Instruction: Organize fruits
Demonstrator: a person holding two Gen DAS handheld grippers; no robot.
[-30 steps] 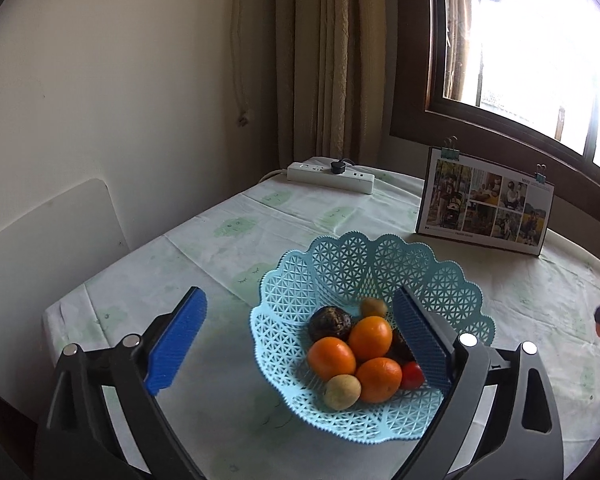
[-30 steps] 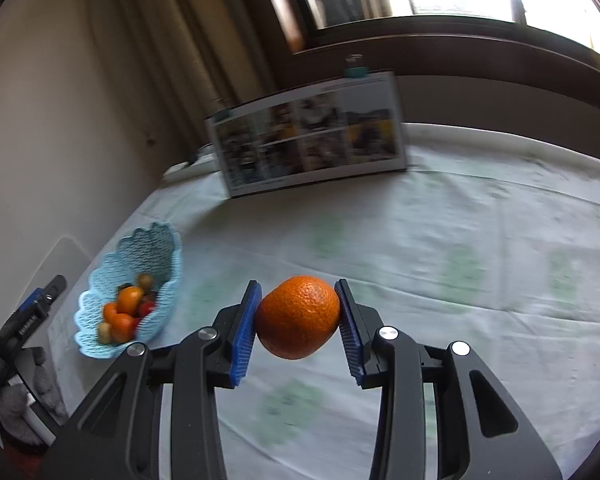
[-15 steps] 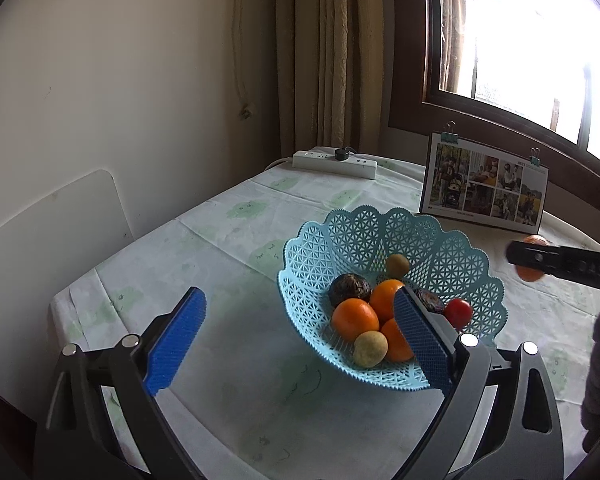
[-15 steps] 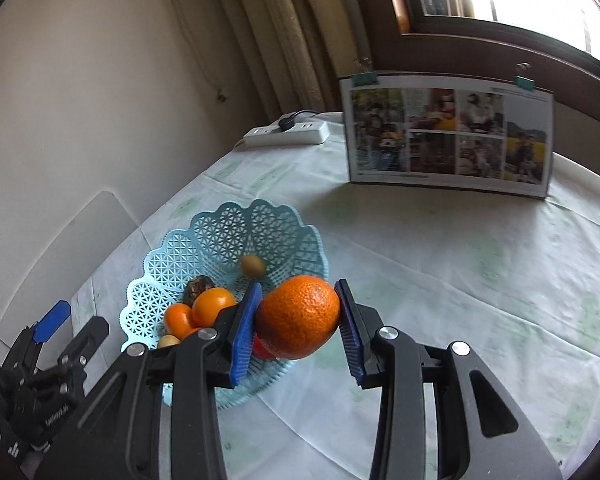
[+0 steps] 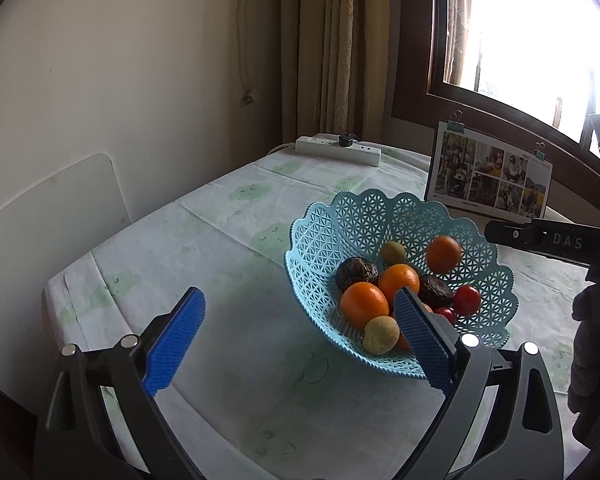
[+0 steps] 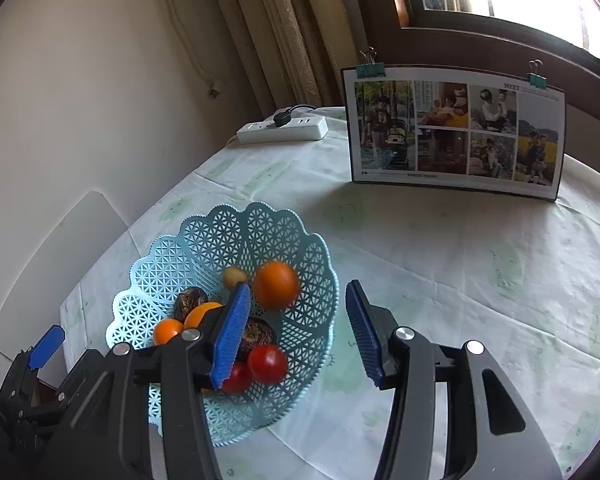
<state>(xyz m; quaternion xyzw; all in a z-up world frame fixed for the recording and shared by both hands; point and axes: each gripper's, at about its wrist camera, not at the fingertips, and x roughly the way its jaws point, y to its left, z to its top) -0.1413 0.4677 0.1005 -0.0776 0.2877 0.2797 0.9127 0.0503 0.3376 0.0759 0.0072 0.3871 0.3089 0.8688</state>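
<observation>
A light blue lattice basket (image 5: 384,216) (image 6: 188,240) stands on the table with oranges, dark round fruits, small yellowish fruits and red tomatoes in it. One orange (image 5: 443,254) (image 6: 276,285) is blurred, free of any gripper, against the basket's far inner wall. My right gripper (image 6: 296,330) is open just above the basket's right rim; its black body (image 5: 548,238) shows at the right of the left wrist view. My left gripper (image 5: 296,340) is open and empty, low in front of the basket, its right finger overlapping the near rim.
A photo board (image 6: 456,132) (image 5: 488,176) held by clips stands at the back by the window sill. A white power strip (image 6: 282,130) (image 5: 338,150) lies at the far table edge near the curtain. A white chair back (image 5: 48,216) stands left of the table.
My right gripper has opened and let go of the orange, which now drops into the basket. The left gripper has drawn back slightly to the left and stays open.
</observation>
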